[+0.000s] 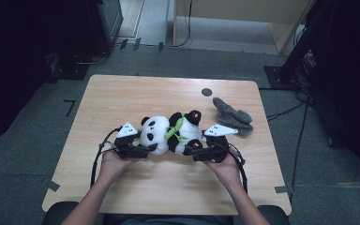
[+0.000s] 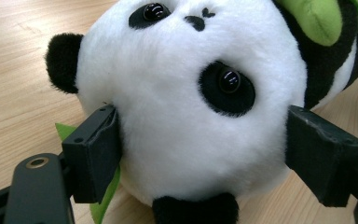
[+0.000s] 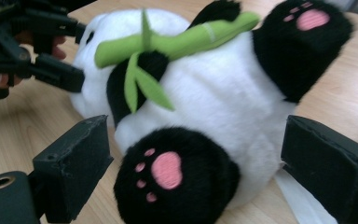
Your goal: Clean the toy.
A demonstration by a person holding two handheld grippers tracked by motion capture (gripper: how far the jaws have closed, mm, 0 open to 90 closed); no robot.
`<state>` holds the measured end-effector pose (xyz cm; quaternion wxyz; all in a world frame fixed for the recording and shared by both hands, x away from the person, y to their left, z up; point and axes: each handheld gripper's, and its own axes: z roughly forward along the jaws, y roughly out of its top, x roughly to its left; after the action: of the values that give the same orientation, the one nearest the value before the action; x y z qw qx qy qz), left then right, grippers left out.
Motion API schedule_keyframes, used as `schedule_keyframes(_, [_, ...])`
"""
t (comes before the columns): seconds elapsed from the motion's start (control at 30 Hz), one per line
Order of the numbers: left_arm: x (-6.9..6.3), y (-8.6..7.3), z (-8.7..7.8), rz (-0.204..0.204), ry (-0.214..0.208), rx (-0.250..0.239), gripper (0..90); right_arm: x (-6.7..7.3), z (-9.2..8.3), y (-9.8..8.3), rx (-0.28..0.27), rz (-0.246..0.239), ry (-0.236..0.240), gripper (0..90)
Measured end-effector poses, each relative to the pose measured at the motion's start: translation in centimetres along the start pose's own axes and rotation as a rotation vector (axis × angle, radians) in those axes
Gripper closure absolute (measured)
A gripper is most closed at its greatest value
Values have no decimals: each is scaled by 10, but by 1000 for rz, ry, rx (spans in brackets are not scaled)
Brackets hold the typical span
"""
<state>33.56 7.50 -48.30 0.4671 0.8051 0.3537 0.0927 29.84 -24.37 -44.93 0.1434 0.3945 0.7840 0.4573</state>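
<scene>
A panda plush point(image 1: 168, 133) lies on its back across the middle of the wooden table point(image 1: 168, 187), head to the left, with a green bamboo stalk point(image 3: 177, 44) on its chest. My left gripper point(image 1: 147, 150) is shut on the panda's white head point(image 2: 186, 93), one jaw pressing each side. My right gripper point(image 1: 194, 152) is open at the panda's lower end. A black foot with a pink pad point(image 3: 172, 182) sits between its jaws, with gaps on both sides. The left gripper point(image 3: 74, 49) shows farther off in the right gripper view.
A crumpled grey knitted cloth point(image 1: 232, 116) lies to the right of the panda, near the table's right edge. A small black disc point(image 1: 206, 92) sits near the far edge. A green leaf point(image 2: 105, 200) pokes out under the head.
</scene>
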Motion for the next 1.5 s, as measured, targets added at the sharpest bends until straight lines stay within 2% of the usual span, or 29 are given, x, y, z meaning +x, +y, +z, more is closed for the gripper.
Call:
schedule_keyframes(0.3, [3, 4, 3, -18, -2, -1, 176, -3, 22, -10, 29, -55, 15, 89])
schedule_keyframes(0.43, [5, 6, 6, -80, -8, -21, 167, -4, 29, -11, 11, -56, 9, 113])
schedule_keyframes(0.47, [6, 6, 7, -86, -11, -22, 162, -5, 30, -12, 7, -51, 2, 140])
schedule_keyframes(0.6, [6, 8, 8, -116, -15, -20, 159, -6, 35, -11, -2, -73, -19, 150])
schedule_keyframes(0.7, [6, 9, 10, -108, -8, -17, 158, -4, 37, -11, 4, -88, -29, 162])
schedule_keyframes(0.83, [5, 9, 11, -92, 0, -21, 156, -2, 37, -9, 30, -89, -55, 332])
schedule_keyframes(0.93, [8, 10, 10, -100, -2, -32, 146, -3, 34, -3, 44, -75, -67, 429])
schedule_keyframes(0.97, [9, 10, 8, -104, -8, -34, 143, -3, 33, -1, 49, -55, -60, 463])
schedule_keyframes(1.03, [11, 13, 5, -84, -22, -39, 143, -5, 31, 3, 51, -29, -59, 512])
schedule_keyframes(1.17, [9, 17, -6, -17, -35, -80, 152, -9, 22, 13, 45, 20, -40, 548])
schedule_keyframes(1.23, [8, 17, -10, 8, -49, -78, 153, -11, 17, 17, 48, 44, -35, 561])
schedule_keyframes(1.3, [8, 16, -13, 14, -65, -75, 153, -14, 13, 19, 50, 63, -33, 566])
schedule_keyframes(1.43, [7, 13, -21, 19, -89, -112, 163, -18, 7, 26, 52, 87, -40, 566])
schedule_keyframes(1.5, [7, 10, -21, 34, -86, -104, 164, -20, 2, 30, 40, 96, -41, 566])
